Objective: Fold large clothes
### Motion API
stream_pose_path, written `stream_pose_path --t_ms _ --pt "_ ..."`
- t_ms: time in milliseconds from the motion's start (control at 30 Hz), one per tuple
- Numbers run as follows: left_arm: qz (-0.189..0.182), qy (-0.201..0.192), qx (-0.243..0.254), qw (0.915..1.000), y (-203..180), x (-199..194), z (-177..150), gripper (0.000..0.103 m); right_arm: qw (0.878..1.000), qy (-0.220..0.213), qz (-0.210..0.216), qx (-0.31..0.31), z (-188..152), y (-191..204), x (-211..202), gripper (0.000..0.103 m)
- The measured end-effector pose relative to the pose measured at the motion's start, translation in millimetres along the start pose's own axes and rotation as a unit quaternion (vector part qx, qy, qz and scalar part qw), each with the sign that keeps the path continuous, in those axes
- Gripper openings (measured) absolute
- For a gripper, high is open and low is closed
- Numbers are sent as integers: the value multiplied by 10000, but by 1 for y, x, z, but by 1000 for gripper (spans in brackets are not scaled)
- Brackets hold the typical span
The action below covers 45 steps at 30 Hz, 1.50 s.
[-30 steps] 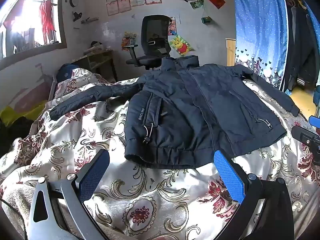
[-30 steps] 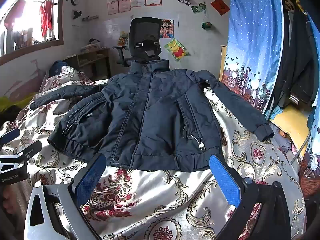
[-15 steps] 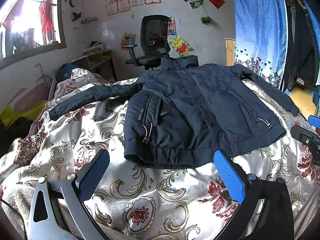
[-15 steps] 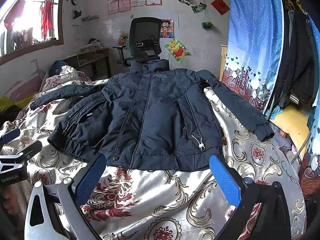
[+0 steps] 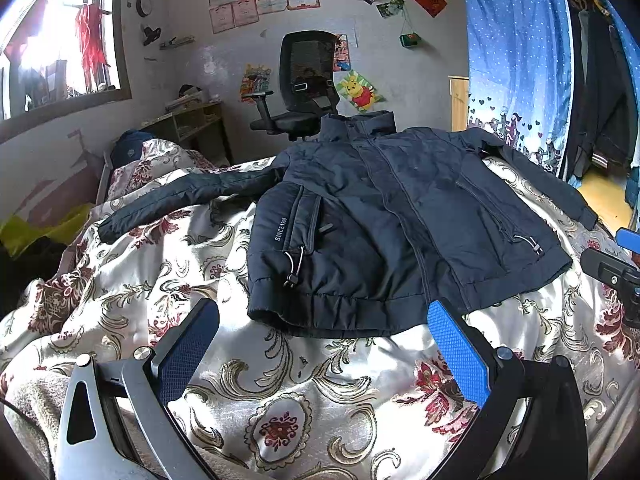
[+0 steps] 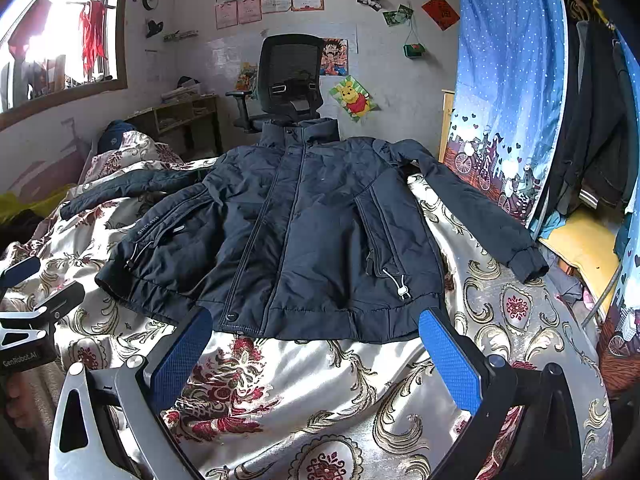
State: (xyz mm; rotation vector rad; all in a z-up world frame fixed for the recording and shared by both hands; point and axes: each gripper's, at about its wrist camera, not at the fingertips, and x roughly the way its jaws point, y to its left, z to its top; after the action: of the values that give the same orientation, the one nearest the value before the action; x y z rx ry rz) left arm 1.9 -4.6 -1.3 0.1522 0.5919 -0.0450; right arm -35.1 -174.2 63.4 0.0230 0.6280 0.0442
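Observation:
A dark navy padded jacket (image 5: pixel 384 216) (image 6: pixel 304 232) lies front up and zipped on the bed, collar toward the far wall, both sleeves spread out to the sides. Its hem faces me. My left gripper (image 5: pixel 320 344) hangs open just short of the hem's left part, blue pads wide apart, nothing between them. My right gripper (image 6: pixel 312 344) is open too, in front of the hem's right part. Each gripper shows at the edge of the other's view.
The bed carries a shiny floral quilt (image 5: pixel 280 392) (image 6: pixel 352 384). A black office chair (image 5: pixel 304 80) stands beyond the collar. A blue curtain (image 6: pixel 508 80) and hanging dark clothes (image 6: pixel 592 120) are on the right; a window (image 5: pixel 56 44) and low shelf lie left.
Almost nothing differs. Both grippers hold the same place before the hem, still open, and the jacket lies as it did.

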Motion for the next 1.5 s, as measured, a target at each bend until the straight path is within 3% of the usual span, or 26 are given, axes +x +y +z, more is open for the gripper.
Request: stream_pose_path --t_ms 1500 --pt "9 -4 31 10000 -2 -2 -1 102 10000 8 -2 -4 0 1 0 103"
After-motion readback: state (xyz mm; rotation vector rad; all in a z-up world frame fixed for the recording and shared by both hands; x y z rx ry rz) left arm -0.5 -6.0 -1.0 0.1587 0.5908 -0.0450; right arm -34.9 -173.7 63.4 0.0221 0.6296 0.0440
